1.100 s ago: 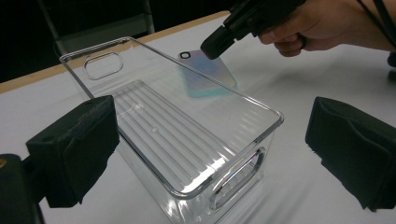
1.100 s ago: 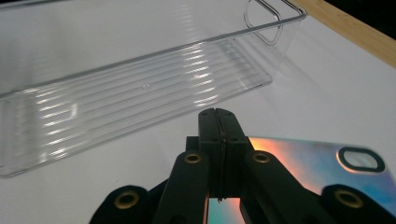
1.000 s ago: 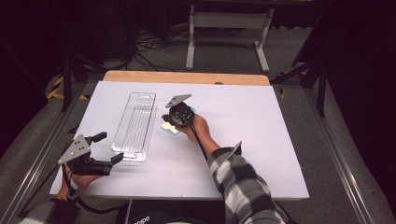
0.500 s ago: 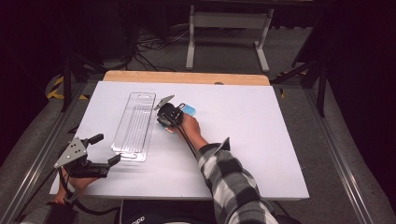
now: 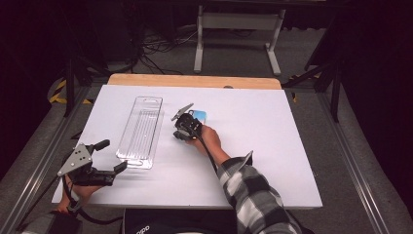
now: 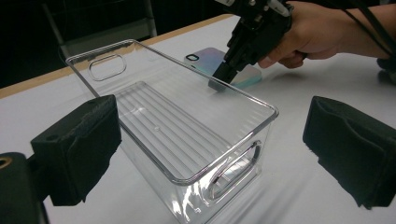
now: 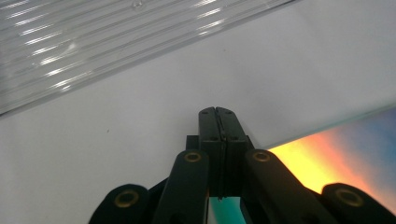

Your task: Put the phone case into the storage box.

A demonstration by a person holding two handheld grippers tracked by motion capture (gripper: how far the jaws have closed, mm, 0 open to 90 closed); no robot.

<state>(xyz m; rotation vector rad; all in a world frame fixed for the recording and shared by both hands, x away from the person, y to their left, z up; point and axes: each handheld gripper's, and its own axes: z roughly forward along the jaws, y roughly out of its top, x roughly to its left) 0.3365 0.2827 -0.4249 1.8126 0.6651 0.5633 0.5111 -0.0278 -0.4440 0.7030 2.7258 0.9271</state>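
In the high view, the right gripper [image 5: 181,130] sits at the centre of the frame, its tips down at the near edge of a phone [image 5: 198,116] lying flat on the white table [image 5: 272,146], just right of a clear plastic bin [image 5: 140,130]. The left gripper [image 5: 113,157] waits at the lower left, near the bin's close end. In the left gripper view, its 2 jaws stand wide apart with nothing between them, framing the bin [image 6: 187,135], which holds nothing; the phone [image 6: 210,63] rests beyond the far rim at upper centre. In the right gripper view, the jaws are pressed together beside the phone [image 7: 336,154]. Judging by this, the phone is not yet lifted; grasping and placing remain.
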